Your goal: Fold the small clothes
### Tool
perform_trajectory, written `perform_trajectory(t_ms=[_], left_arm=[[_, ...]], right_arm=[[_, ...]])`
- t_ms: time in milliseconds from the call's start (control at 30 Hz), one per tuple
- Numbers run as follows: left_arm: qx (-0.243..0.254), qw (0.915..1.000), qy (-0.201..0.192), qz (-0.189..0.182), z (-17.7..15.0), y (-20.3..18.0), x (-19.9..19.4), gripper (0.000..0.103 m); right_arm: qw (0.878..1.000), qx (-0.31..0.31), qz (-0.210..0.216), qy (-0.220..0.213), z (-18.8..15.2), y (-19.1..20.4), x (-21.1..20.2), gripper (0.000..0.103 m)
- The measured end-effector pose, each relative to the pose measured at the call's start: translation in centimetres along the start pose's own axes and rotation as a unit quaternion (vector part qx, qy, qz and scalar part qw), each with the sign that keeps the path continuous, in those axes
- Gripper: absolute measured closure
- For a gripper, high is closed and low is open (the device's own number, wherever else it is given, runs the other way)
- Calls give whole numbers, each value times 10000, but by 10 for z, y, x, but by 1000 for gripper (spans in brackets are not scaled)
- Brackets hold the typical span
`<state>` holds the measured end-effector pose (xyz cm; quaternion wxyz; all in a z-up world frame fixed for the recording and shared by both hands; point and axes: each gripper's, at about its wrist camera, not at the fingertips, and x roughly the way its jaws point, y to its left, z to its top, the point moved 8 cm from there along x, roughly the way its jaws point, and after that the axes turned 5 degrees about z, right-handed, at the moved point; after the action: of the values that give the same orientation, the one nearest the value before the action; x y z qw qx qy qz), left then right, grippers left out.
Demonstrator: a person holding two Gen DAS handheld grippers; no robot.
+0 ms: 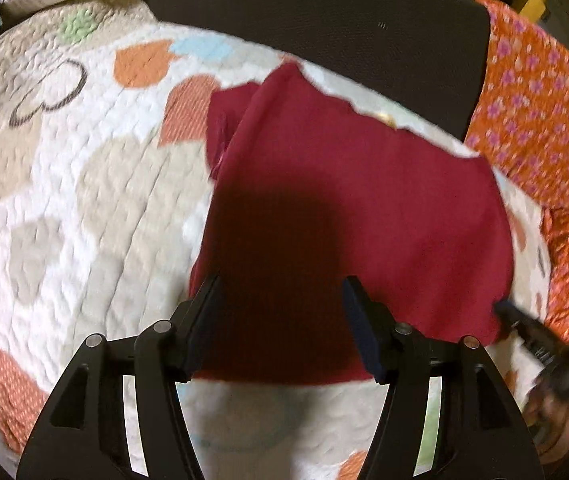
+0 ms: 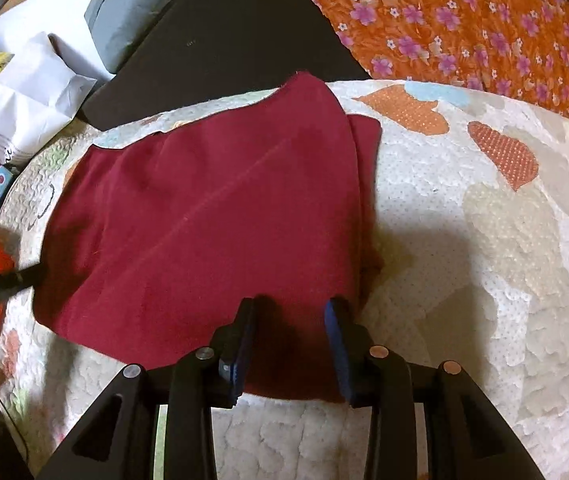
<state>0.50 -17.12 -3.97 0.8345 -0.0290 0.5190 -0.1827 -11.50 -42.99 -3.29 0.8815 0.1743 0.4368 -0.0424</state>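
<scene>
While a dark red garment (image 1: 344, 208) lies spread flat on a quilted cover (image 1: 84, 208) printed with orange, beige and pale blue patches, both grippers hang just above its near edge. Seen from the left wrist, the left gripper (image 1: 280, 312) has its jaws spread wide with nothing between them but the red cloth below, which carries the gripper's shadow. At the right margin of that view the right gripper (image 1: 524, 328) shows blurred beside the garment's right corner. From the right wrist, the right gripper (image 2: 288, 332) has its jaws parted to a middling gap over the garment's (image 2: 212, 216) near right corner, gripping nothing; whether the pads touch the cloth cannot be told. A diagonal crease runs across the fabric, and a folded layer shows along its right side. An orange floral fabric (image 2: 464, 20) lies beyond the quilted cover (image 2: 484, 240), and a white paper bag (image 2: 32, 92) sits at the far left.
</scene>
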Motion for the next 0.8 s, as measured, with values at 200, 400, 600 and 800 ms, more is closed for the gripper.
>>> perform_trajectory(t_ms=[200, 400, 600, 800], left_arm=[[115, 9999, 4, -41, -6, 4, 10, 42], [-47, 9995, -27, -310, 6, 5, 18, 42], [-546, 9948, -238, -820, 28, 16, 4, 42], [-474, 9987, -86, -159, 33, 35, 23, 42]], right_arm=[[9991, -83, -72, -413, 41, 12, -6, 69], [9977, -28, -326, -595, 87, 10, 20, 69], [9942, 452, -718, -654, 112, -25, 57, 69], [9948, 183, -928, -379, 114, -18, 74, 68]])
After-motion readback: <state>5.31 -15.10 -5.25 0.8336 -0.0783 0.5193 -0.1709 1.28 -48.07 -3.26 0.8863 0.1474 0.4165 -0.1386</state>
